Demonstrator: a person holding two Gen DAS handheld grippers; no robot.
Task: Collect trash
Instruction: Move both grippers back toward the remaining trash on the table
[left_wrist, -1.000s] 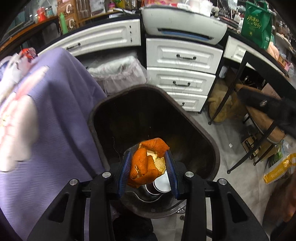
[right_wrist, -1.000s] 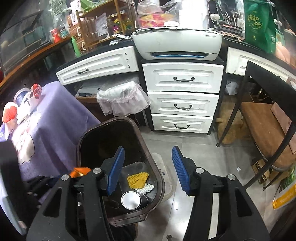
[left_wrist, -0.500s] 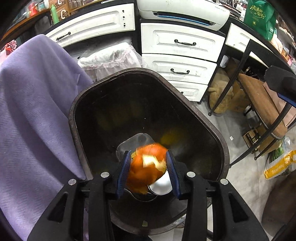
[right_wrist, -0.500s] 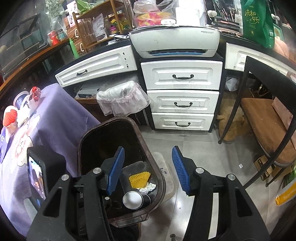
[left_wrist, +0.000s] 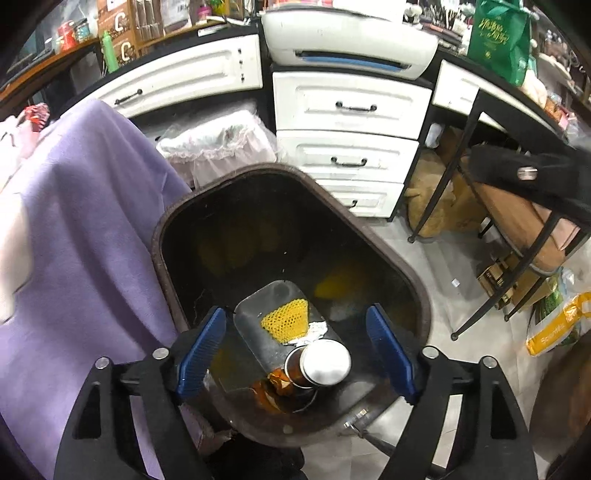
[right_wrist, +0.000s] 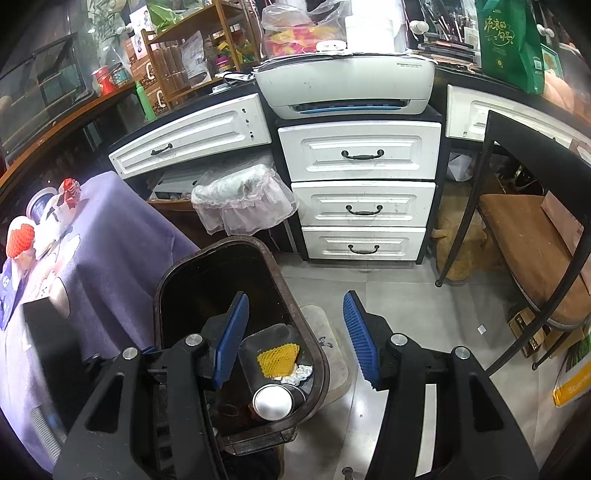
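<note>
A cluttered room with white drawers (right_wrist: 360, 155) and a printer (right_wrist: 345, 85) on top is surrounding a dark trash bin (left_wrist: 419, 291) standing on the grey floor.

The left gripper (left_wrist: 295, 350) is hovering over the bin's mouth, its jaws opening wide with nothing between them; an orange peel (left_wrist: 275, 384) is lying at the bottom beside a metal can (left_wrist: 325, 362), a yellow foam net (left_wrist: 284, 321) and crumpled foil (left_wrist: 316, 328). The right gripper (right_wrist: 293, 339) is hanging over the bin's right rim, jaws standing roughly half apart and holding nothing. A purple cloth (right_wrist: 118, 251) is draping the surface pressing against the bin's left side, a lace-covered basket (right_wrist: 240, 199) is sitting behind it, and a black-framed stool (right_wrist: 532, 251) is standing to the right.
</note>
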